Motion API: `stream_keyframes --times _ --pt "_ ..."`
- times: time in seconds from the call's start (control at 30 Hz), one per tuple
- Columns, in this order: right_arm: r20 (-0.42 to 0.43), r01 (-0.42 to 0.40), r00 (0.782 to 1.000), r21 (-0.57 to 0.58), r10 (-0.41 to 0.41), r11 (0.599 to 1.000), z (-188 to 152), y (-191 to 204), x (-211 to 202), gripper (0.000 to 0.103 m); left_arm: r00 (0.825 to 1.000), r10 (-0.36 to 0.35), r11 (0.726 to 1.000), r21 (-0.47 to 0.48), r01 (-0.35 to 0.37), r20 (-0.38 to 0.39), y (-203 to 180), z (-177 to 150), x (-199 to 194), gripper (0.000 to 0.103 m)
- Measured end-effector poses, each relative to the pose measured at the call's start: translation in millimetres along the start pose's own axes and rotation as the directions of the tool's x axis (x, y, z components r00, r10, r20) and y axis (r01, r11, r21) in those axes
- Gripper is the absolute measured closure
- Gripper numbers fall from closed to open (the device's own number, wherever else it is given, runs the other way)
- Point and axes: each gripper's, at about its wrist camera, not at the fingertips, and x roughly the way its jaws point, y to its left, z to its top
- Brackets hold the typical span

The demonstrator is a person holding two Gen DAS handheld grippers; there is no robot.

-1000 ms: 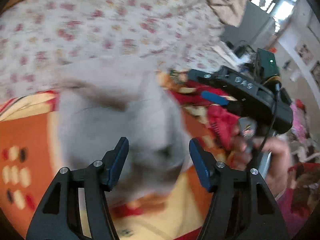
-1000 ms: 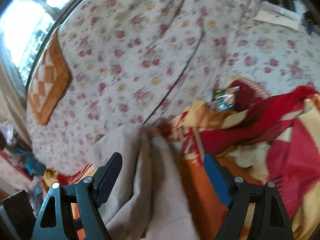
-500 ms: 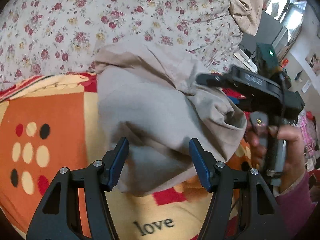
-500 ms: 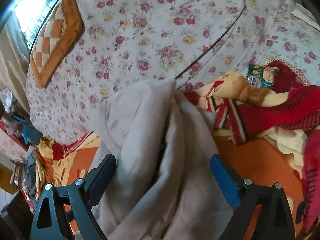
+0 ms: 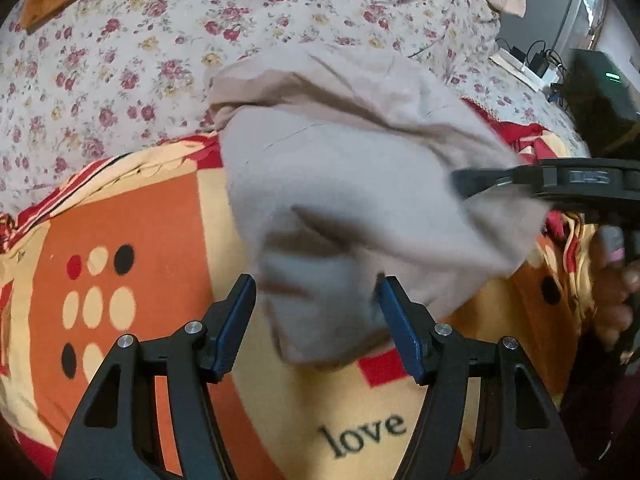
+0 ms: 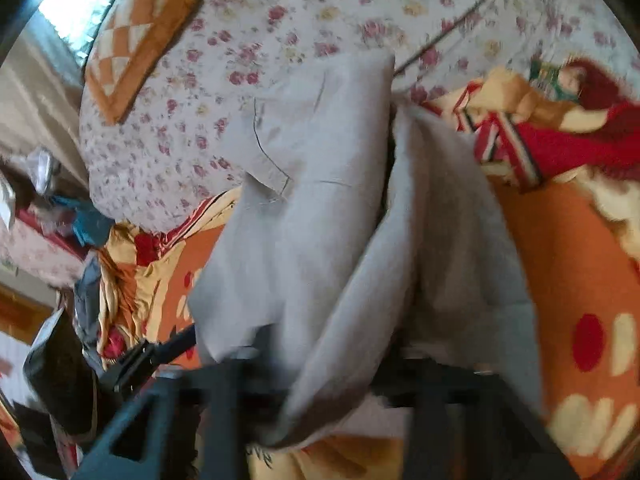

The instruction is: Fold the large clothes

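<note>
A large beige-grey garment (image 5: 340, 184) lies bunched on an orange patterned blanket (image 5: 152, 240). My left gripper (image 5: 316, 300) is open, and the garment's lower folded end sits between its blue fingers (image 5: 240, 312) without being pinched. In the right wrist view the garment (image 6: 312, 200) rises in a long fold toward the camera. My right gripper (image 6: 320, 380) is closing on that fold, its fingertips hidden by cloth. From the left wrist view the right gripper (image 5: 464, 184) bites the garment's right edge, held by a hand (image 5: 612, 280).
A floral sheet (image 5: 160, 40) covers the bed beyond the blanket. An orange chequered pillow (image 6: 136, 36) lies at the far left. A crumpled red blanket part (image 6: 580, 148) and a snack packet (image 6: 548, 76) are at the right. Clutter (image 6: 60, 220) sits beside the bed.
My right gripper went from wide open around the fold to closed on it. My left gripper sank closer to the garment's lower end and stayed open.
</note>
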Motion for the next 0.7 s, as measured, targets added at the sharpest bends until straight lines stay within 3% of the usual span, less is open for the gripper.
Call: stream_keyframes --times 0.1,0.23,0.37,0.4,0.43,0.47,0.57,0.7 --pt "0.053 0.019 0.998 -0.054 -0.016 0.998 -8.3 -5.4 -30.1 0.09 1.0 0.007 1.0 -0.006 -0.007 0.024 4.4 -1.6 -12.0 0.038" --pt "-0.023 0.149 0.988 -0.009 -0.15 0.989 -24.0 -39.2 -8.3 0.09 0.999 -0.011 0.997 -0.08 0.015 0.053 13.6 2.8 -15.2 0.038" --pt "-0.002 0.174 0.985 0.003 -0.174 0.985 -24.8 -39.6 -20.8 0.088 0.997 -0.053 0.992 -0.113 0.06 0.061 14.4 5.2 -12.9 0.038" --pt "0.023 0.167 0.986 0.029 -0.168 0.986 -25.7 -41.5 -28.9 0.076 0.998 -0.039 0.995 -0.087 0.044 0.049 9.5 4.6 -10.5 0.038" --pt "0.056 0.169 0.983 0.076 -0.173 0.983 -27.9 -46.1 -38.4 0.054 0.999 -0.023 0.998 -0.061 0.025 0.04 5.1 3.5 -8.4 0.038" --pt "0.073 0.173 0.981 0.105 -0.181 0.979 -30.4 -48.3 -43.4 0.047 0.999 -0.01 0.999 -0.041 0.012 0.034 1.3 2.6 -6.6 0.038" --pt "0.102 0.123 0.985 0.138 -0.137 0.983 -36.4 -45.9 -57.6 0.044 1.0 -0.012 1.0 -0.009 0.012 0.011 -6.5 -0.2 -1.2 0.038" --pt "0.14 0.138 0.98 0.025 -0.141 0.99 -41.0 -11.7 -68.7 0.038 1.0 -0.01 0.999 0.048 0.01 -0.009 -17.6 -6.1 1.1 0.038"
